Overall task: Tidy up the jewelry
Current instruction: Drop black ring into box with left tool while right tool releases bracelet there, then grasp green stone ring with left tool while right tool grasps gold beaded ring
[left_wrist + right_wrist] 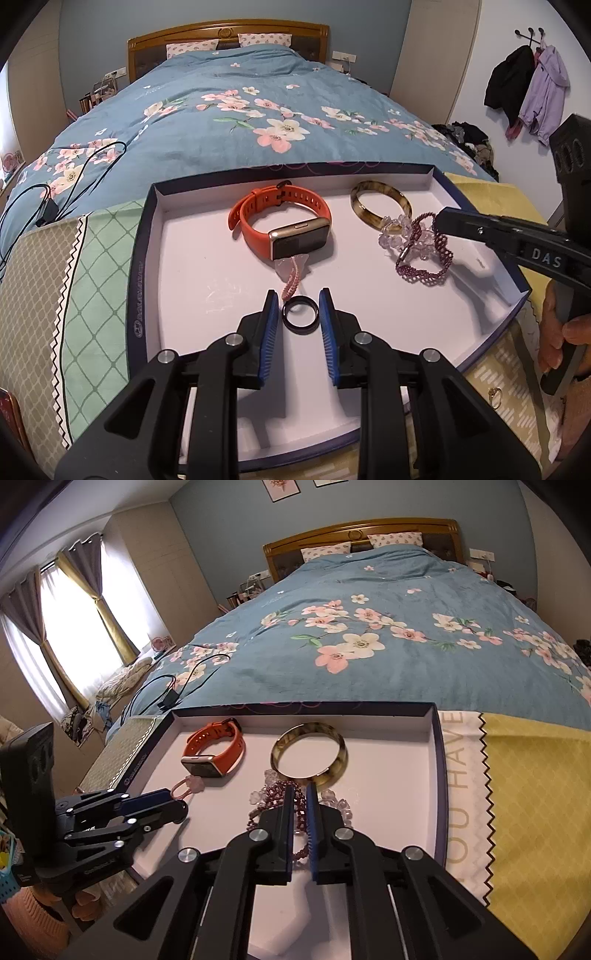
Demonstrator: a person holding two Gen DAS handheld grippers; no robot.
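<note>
A white-lined box tray (pixel 192 258) lies at the foot of the bed. In it are an orange-strapped watch (pixel 286 221), a tortoiseshell bangle (pixel 380 201), a clear crystal bracelet (pixel 395 238), a purple beaded bracelet (pixel 424 258), a pink cord charm (pixel 291 280) and a black ring (pixel 300 315). My left gripper (pixel 298 304) is open with the black ring between its blue pads, resting on the tray. My right gripper (pixel 300 794) is nearly closed around the purple beaded bracelet (pixel 275 794); the bangle (pixel 309 753) lies just beyond it.
The tray sits on patterned cloths, green (pixel 85 277) at the left and yellow (pixel 535 794) at the right. A gold ring (pixel 495 397) lies on the cloth right of the tray. A black cable (pixel 66 177) lies on the floral quilt.
</note>
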